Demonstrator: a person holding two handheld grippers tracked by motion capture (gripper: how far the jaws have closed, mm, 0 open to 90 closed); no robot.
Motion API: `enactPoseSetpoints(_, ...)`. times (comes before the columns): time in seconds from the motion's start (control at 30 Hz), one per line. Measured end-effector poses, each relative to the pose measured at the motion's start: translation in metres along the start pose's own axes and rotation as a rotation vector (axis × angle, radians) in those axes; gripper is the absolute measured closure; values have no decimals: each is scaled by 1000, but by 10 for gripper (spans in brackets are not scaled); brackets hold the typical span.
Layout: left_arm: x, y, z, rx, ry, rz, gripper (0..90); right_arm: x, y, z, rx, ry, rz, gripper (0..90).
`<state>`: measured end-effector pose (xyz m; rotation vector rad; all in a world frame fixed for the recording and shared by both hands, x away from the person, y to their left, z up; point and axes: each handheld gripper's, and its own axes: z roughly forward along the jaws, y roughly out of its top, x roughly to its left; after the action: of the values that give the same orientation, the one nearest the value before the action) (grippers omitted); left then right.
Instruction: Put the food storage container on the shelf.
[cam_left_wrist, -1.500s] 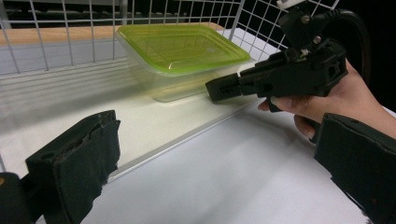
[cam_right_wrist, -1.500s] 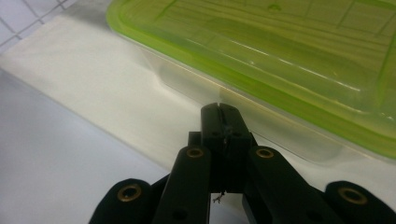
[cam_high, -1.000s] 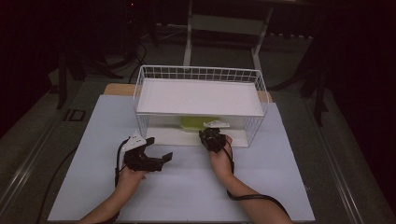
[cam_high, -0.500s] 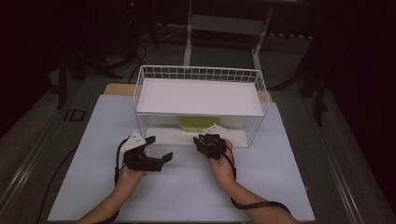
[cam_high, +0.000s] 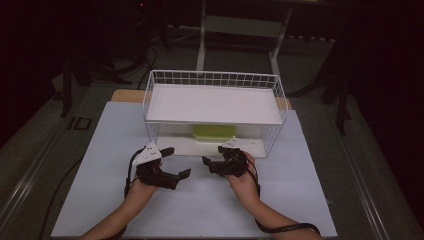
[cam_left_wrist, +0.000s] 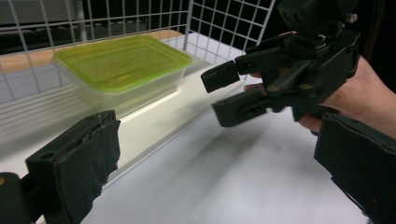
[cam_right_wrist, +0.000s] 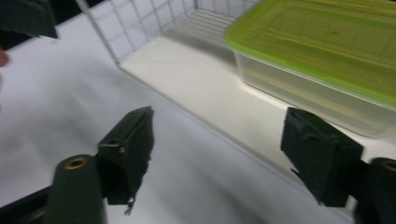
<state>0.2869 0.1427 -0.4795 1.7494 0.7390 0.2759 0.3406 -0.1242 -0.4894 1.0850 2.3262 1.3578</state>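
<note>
Left tongs (cam_high: 177, 161) and right tongs (cam_high: 212, 163) both released, jaws spread, empty, held just above the white worktop (cam_high: 200, 210) in front of the wire rack (cam_high: 215, 80). Green-lidded container (cam_high: 214, 132) sits on the rack's lower shelf, apart from both tongs.

Clear container with green lid (cam_left_wrist: 122, 64), closed, upright; inside white wire basket (cam_high: 272, 85)
</note>
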Motion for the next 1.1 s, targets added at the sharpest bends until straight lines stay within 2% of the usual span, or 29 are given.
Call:
enactPoseSetpoints(0.03, -1, 1, -1, -5, -7, -4, 9, 1, 0, -2, -4, 25, 12, 201)
enactPoseSetpoints(0.1, -4, 3, -3, 0, -11, 0, 9, 2, -1, -7, -9, 45, 21, 199)
enactPoseSetpoints(0.23, -8, 5, -8, -8, -27, -4, 9, 3, -3, -16, -6, 70, 20, 187)
enactPoseSetpoints(0.43, -16, 8, -15, -8, -61, 16, 8, 7, -4, -33, -12, 89, 6, 189)
enactPoseSetpoints(0.6, -20, 8, -19, -16, -87, 7, 9, 11, -7, -48, -21, 112, -22, 188)
enactPoseSetpoints(0.77, -24, 8, -23, -12, -99, 10, 9, 12, -12, -56, -15, 119, -44, 176)
enactPoseSetpoints(1.03, -30, 5, -32, -25, -129, 15, 8, 12, -23, -69, -13, 135, -28, 176)
enactPoseSetpoints(1.1, -31, 2, -34, -26, -120, 18, 8, 11, -28, -73, -21, 130, -32, 183)
